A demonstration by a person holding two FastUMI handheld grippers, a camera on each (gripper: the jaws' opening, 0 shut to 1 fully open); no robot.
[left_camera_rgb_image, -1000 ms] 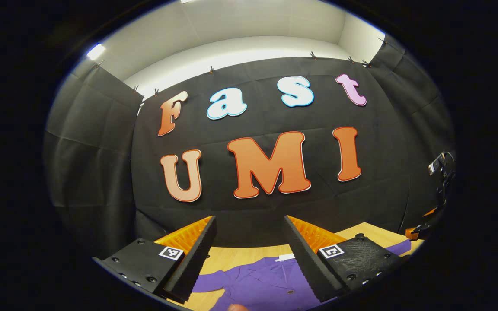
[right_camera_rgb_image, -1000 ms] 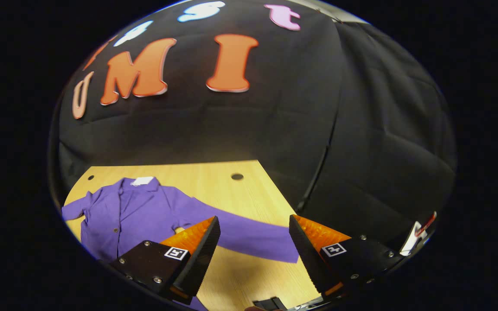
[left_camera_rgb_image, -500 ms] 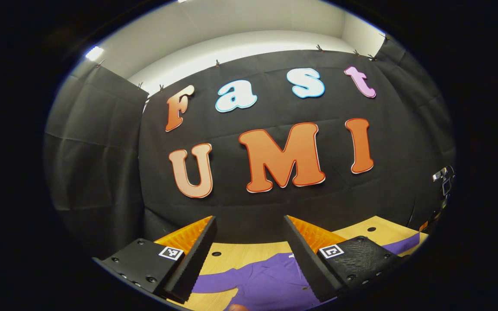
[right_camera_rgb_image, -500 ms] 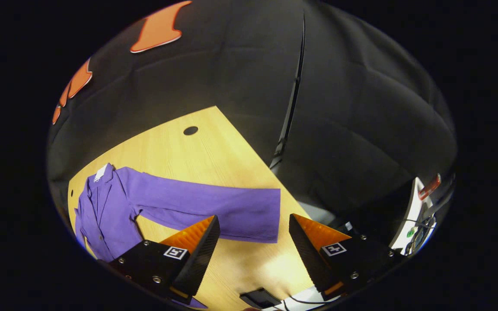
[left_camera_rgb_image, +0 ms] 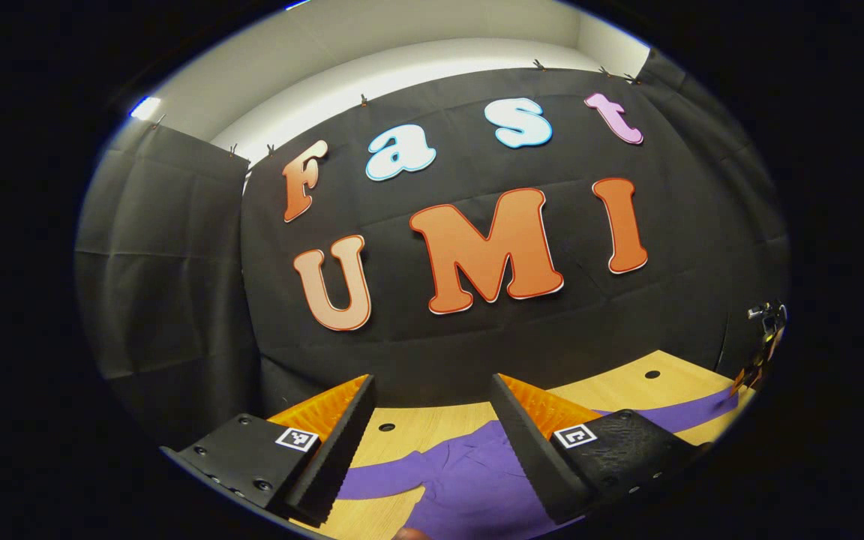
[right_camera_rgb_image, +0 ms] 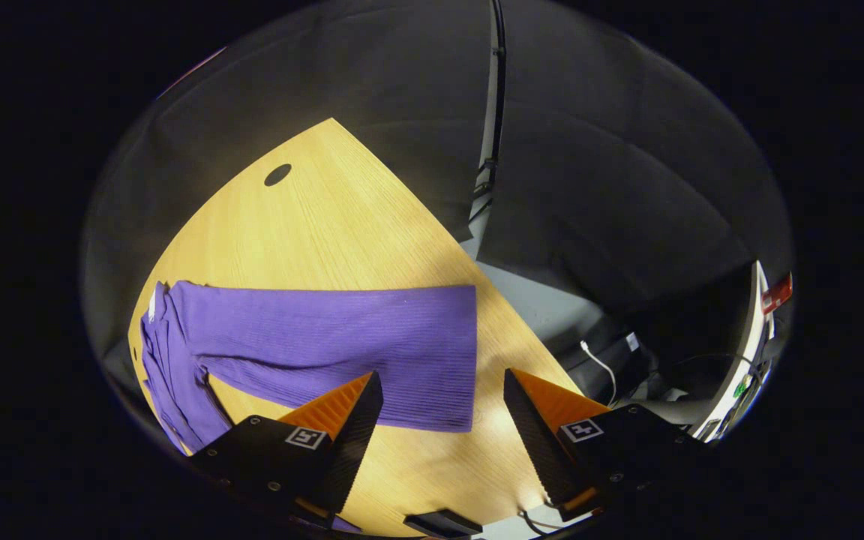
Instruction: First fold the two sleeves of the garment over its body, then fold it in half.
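My right gripper [right_camera_rgb_image: 439, 409] hangs above the wooden table [right_camera_rgb_image: 342, 225] with its jaws spread wide and nothing between them; the cuff end of the purple garment's [right_camera_rgb_image: 312, 345] outstretched sleeve [right_camera_rgb_image: 402, 352] lies flat on the wood just past my fingertips, untouched. That sleeve runs away to my left toward the body of the garment, which bunches at the edge of the right gripper view, so I cannot make out its collar or front clearly. A dark flat object [right_camera_rgb_image: 443, 523] at the near table edge is cut off and I cannot tell what it is. My left gripper [left_camera_rgb_image: 432, 420] also stands open and empty, held above the garment [left_camera_rgb_image: 469, 480], whose body and other sleeve [left_camera_rgb_image: 379, 480] lie spread on the table [left_camera_rgb_image: 627, 390] below; my own fingers cover much of the cloth. Far off to the right in the left gripper view, the other gripper is a small, unclear shape.
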